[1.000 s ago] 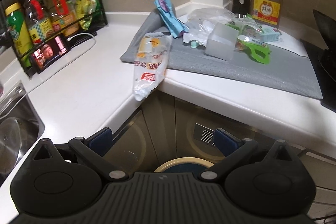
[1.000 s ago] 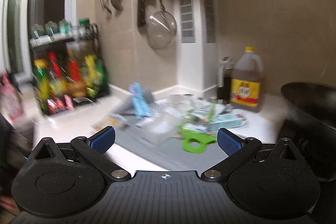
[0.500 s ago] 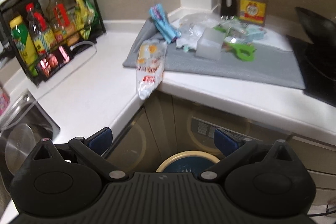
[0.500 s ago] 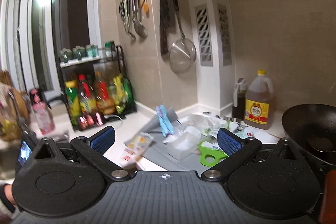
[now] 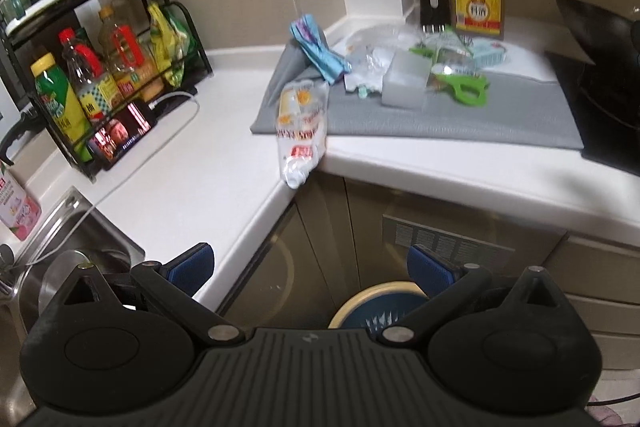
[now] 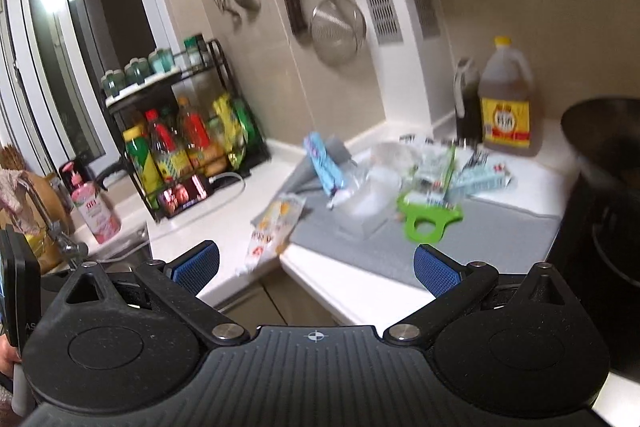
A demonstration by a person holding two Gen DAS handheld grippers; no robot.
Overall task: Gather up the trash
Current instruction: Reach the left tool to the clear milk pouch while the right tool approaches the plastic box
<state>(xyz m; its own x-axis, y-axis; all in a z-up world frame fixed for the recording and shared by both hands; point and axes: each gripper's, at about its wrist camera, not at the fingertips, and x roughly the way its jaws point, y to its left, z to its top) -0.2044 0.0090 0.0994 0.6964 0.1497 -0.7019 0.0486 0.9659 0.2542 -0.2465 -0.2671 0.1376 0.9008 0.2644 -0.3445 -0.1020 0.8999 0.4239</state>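
Observation:
Trash lies piled on a grey mat in the counter corner: a printed plastic wrapper overhanging the counter edge, a blue packet, clear bags, a translucent box and a green plastic piece. Under the counter stands a bin with a cream rim. My left gripper hangs open and empty just above that bin, well short of the counter. The right gripper is open and empty too, in front of the counter edge, facing the wrapper, box and green piece.
A black rack of bottles with a lit phone and white cable stands at the left. A sink lies near left. A large oil jug and a dark bottle stand in the corner; a black wok sits at right.
Both grippers drew back from the counter, so the trash pile looks smaller and farther. The left view tilted up to show more wall. Both stayed open; no trash moved.

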